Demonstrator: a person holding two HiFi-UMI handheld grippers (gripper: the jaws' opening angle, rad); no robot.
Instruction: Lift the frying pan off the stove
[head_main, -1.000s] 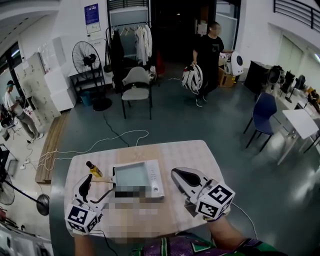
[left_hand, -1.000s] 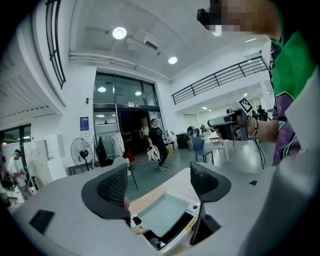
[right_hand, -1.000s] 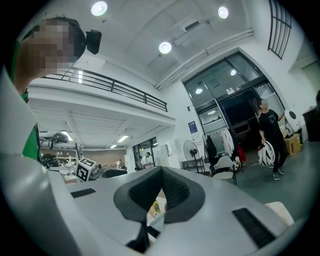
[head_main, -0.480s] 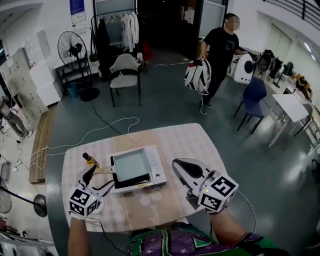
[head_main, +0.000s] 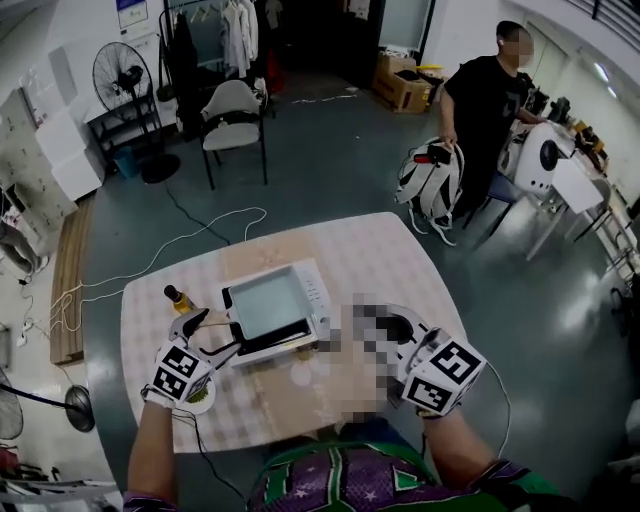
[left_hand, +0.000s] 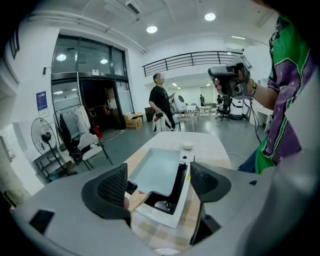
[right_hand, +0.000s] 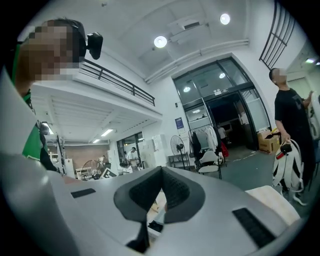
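As I look down from the head view, I count two tongs nearest me: the left gripper (left_hand: 159, 184) with jaws apart, the right gripper (right_hand: 161, 190) pressed shut, partly obscured. Beyond them, one frying pan (head_main: 272, 305) sits on one stove (head_main: 318, 298) mid-table (head_main: 375, 260), its handle unclear; one bottle (head_main: 178, 298) stands left. Far right, one person (head_main: 485, 110) holds a backpack (head_main: 430, 185).
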